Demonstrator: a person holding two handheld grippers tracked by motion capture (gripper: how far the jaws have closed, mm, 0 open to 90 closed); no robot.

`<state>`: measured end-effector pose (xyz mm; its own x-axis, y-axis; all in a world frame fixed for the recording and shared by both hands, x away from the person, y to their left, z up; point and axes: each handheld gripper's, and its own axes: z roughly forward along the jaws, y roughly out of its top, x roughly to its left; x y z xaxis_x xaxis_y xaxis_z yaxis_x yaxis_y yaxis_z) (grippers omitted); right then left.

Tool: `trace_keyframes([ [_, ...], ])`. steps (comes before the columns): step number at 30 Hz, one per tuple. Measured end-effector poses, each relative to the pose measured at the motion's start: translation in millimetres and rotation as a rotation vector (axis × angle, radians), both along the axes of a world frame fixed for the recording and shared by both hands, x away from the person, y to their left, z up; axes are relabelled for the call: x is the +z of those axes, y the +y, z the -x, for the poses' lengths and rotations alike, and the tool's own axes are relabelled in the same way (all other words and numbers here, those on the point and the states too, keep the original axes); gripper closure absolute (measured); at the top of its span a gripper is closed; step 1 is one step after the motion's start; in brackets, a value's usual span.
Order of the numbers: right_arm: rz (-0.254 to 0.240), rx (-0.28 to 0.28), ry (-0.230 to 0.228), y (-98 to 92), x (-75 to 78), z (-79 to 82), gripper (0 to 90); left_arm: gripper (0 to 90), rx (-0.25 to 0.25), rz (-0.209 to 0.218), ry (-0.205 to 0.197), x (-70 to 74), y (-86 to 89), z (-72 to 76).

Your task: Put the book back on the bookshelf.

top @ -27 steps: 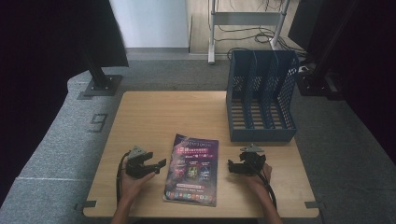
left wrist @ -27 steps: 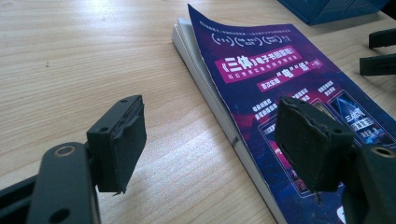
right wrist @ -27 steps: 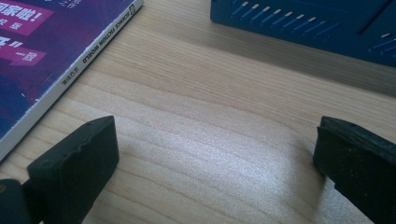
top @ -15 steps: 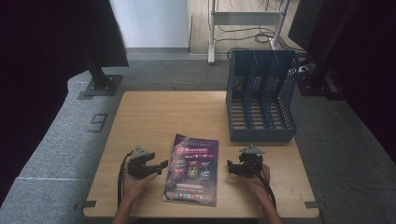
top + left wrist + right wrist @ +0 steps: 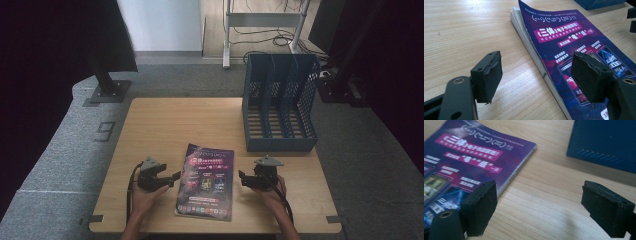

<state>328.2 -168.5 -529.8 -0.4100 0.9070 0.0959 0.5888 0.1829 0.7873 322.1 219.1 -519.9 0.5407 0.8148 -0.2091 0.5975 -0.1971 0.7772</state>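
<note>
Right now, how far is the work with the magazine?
Nothing looks done yet: the magazine lies flat on the table. In hand: the left gripper and right gripper flank it, jaws open, holding nothing. Left, probably: gripping it and moving it, perhaps into the blue file rack.

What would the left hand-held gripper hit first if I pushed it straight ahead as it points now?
Most likely the magazine: the left hand-held gripper stands open, aimed at its near long edge, which lies between the jaws' lines. Depth is hard to judge, but nothing else lies in between.
</note>
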Motion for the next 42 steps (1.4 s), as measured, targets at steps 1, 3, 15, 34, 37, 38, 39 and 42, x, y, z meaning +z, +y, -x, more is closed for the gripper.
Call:
trace_keyframes([
  [1, -0.005, 0.002, -0.001, 1.0, 0.5, 0.1, 12.9, 25.3, 0.0, 0.0, 0.0, 0.0, 0.0, 0.0],
  [3, -0.01, 0.005, -0.001, 1.9, 0.9, 0.2, 12.9, 25.3, 0.001, 0.004, 0.0, -0.1, 0.4, -0.4],
  [15, -0.04, 0.031, -0.001, 14.8, 4.7, -0.2, 13.2, 25.3, -0.016, 0.014, -0.008, 1.2, -0.3, -0.2],
  [34, -0.052, 0.116, -0.001, 60.8, 5.0, -8.7, 13.0, 25.3, -0.001, 0.036, -0.029, 6.7, 2.7, 2.3],
  [37, -0.045, 0.13, 0.01, 69.3, 0.0, -9.8, 12.8, 25.2, -0.009, 0.031, -0.027, 5.7, -0.1, 1.8],
  [38, -0.041, 0.132, 0.013, 71.1, -2.0, -10.4, 12.6, 25.2, -0.008, 0.029, -0.024, 5.1, -1.4, 1.7],
  [39, -0.041, 0.132, 0.013, 71.1, -2.0, -10.4, 12.6, 25.2, -0.01, 0.026, -0.023, 4.6, -2.3, 1.5],
  [42, -0.021, 0.132, 0.033, 74.4, -9.2, -12.7, 12.1, 25.3, 0.001, 0.013, -0.014, 1.5, -4.0, 0.7],
])
